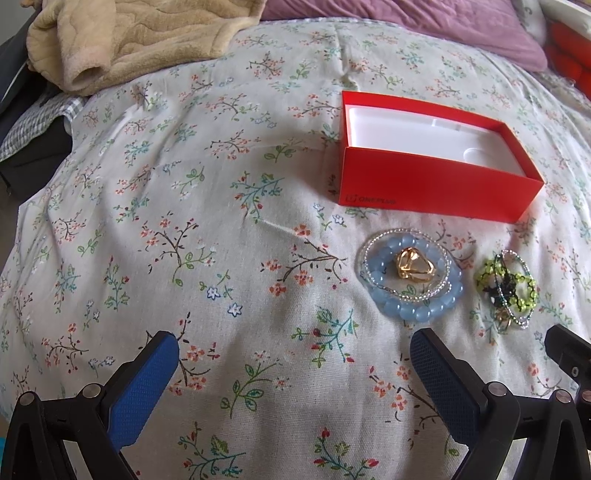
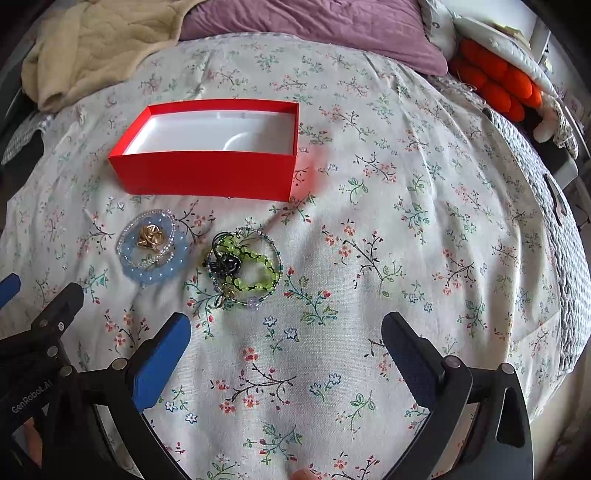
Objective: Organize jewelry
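Observation:
An open red box (image 1: 436,184) (image 2: 207,173) with a white inside lies on the floral bedspread. In front of it lies a blue bead bracelet (image 1: 410,310) (image 2: 147,275) with a clear bead strand and a gold piece (image 1: 413,266) (image 2: 150,235) on it. Beside that is a tangle of green bead bracelets (image 1: 508,286) (image 2: 245,264) with a dark piece. My left gripper (image 1: 293,349) is open and empty, short of the blue bracelet. My right gripper (image 2: 286,328) is open and empty, just short of the green tangle.
A beige blanket (image 1: 122,40) (image 2: 92,40) is heaped at the back left. A purple pillow (image 1: 424,22) (image 2: 314,26) lies at the back. Orange yarn (image 2: 495,85) sits at the back right. The bed edge falls away at the right.

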Demonstrator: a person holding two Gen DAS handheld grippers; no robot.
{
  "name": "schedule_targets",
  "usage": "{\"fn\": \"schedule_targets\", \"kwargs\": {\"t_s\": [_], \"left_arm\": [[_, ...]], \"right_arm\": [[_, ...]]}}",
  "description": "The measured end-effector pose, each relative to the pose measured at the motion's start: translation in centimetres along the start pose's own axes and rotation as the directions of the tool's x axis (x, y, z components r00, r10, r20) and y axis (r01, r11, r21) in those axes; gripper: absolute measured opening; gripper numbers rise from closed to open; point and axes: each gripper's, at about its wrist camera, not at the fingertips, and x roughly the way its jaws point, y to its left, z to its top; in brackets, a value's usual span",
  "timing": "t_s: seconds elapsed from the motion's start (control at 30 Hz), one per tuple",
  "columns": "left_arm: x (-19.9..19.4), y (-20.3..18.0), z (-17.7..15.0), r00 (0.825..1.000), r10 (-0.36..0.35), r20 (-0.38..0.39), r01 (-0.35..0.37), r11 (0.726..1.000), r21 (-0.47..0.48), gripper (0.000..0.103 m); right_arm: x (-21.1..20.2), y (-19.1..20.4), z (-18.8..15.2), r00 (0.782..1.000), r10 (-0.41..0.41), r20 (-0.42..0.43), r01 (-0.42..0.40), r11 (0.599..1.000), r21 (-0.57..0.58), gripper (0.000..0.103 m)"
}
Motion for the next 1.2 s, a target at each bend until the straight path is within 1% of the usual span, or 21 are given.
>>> {"fn": "schedule_targets", "kwargs": {"t_s": [0.73,0.93,1.07,1.2], "left_arm": [[0.4,0.4,0.1,1.0,0.002,-0.015,-0.002,1.0,0.003,0.103],[0.6,0.7,0.5,0.999,-0.023,-0.043,0.023,1.0,-0.002,0.103],[1.0,0.8,1.0,0.991,-0.089,-0.096,0.09,0.996,0.003,0.103],[0.3,0.3,1.7,0.991,-0.101,-0.088,0.106,0.993,0.046,0.103]], "right_arm": [[0.1,-0.1,0.0,1.0,0.002,-0.008,-0.002,1.0,-0.006,0.103],[-0.2,-0.3,0.7,1.0,0.004,-0.003,-0.004,1.0,-0.012,0.103],[0.1,-0.8,1.4,0.999,0.026,-0.02,-0.026,1.0,0.004,0.103],[0.3,-1.3,2.3,0.999,0.044,-0.028,-0.044,0.999,0.006,0.103]]}}
